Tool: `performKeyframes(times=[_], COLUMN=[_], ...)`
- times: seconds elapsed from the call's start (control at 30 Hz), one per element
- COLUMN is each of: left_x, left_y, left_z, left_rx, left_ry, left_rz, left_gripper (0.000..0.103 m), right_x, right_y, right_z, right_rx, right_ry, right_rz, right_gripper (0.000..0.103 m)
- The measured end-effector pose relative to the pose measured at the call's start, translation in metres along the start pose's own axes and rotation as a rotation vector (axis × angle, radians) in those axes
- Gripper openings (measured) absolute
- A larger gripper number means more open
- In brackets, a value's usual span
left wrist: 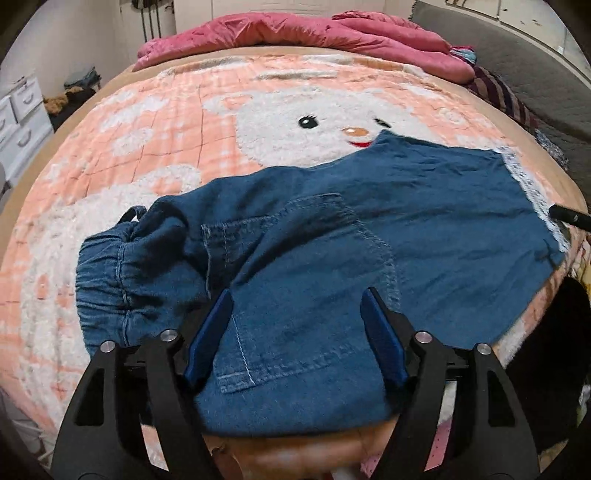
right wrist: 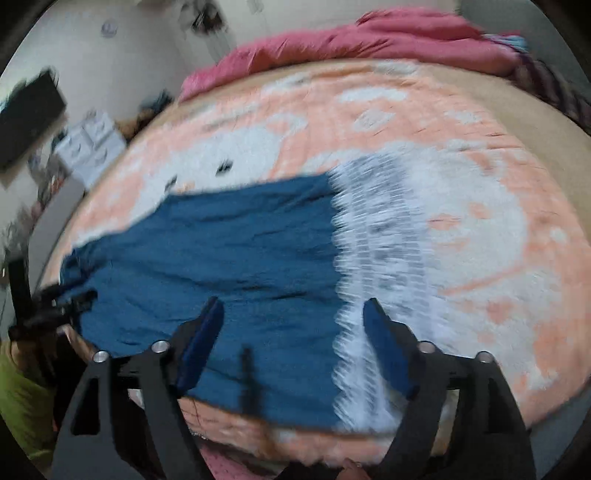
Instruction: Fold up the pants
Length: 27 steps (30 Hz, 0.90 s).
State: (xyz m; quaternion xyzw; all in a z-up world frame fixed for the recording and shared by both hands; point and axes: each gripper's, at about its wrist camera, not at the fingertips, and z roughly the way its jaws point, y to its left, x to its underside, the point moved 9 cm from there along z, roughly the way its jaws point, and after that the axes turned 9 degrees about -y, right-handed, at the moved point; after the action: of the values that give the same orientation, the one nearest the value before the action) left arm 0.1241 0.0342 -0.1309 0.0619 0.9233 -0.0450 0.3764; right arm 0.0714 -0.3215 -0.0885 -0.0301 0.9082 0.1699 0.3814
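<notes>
Blue denim pants (left wrist: 332, 236) lie flat on the bed, elastic waistband (left wrist: 110, 288) at the left, white lace hem (left wrist: 532, 195) at the right. My left gripper (left wrist: 297, 299) is open above the seat and back pocket (left wrist: 295, 266), holding nothing. In the blurred right wrist view the pants (right wrist: 229, 258) spread leftward and the lace hem (right wrist: 380, 258) runs down the middle. My right gripper (right wrist: 293, 306) is open just above the leg end, empty. The left gripper shows at the far left of that view (right wrist: 62, 302).
The bed carries a peach and white plush blanket (left wrist: 184, 122) with a cartoon face. A pink quilt (left wrist: 295, 33) is bunched at the far edge. White drawers (left wrist: 18, 110) stand to the left. The bed's near edge runs under both grippers.
</notes>
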Motion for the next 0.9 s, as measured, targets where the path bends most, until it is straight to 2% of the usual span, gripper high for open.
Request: performKeyframes(times=[0.07,0.2,0.3,0.43,0.6,0.83,0.9], left_x=[-0.003,-0.015,-0.028,-0.047,-0.072,-0.11,-0.118], left_y=[-0.006,-0.025,-0.047,-0.088,-0.156,-0.245,-0.264], left_z=[-0.01,-0.029,-0.04,-0.041,-0.02,0.034,0.051], left_rx=[0.027,0.061,0.12,0.189,0.301,0.389,0.423], left_ry=[-0.014,-0.055,-0.082,-0.098,-0.073,-0.046,-0.024], left_rz=[-0.003,0.036,0.052,0.126,0.222,0.385,0.404], left_gripper=[0.079,0.081,0.087,0.092,0.093,0.093,0.093], right_x=[-0.003,-0.003,0.003,0.016,0.028,0.026,0.023], right_y=[-0.009,-0.032,-0.041,-0.048,-0.047,-0.041,-0.042], right_z=[-0.018,-0.05,-0.065,-0.071,-0.066,-0.051,-0.044], right_rx=[0.013,0.079,0.113,0.141,0.119,0.071,0.065], right_ry=[-0.04,-0.091,-0.1,-0.089,-0.079,-0.069,-0.066], right_rz=[0.032,0.05,0.052,0.055,0.076,0.082,0.08], right_gripper=[0.079,0.085,0.086,0.087,0.087,0.087,0.087])
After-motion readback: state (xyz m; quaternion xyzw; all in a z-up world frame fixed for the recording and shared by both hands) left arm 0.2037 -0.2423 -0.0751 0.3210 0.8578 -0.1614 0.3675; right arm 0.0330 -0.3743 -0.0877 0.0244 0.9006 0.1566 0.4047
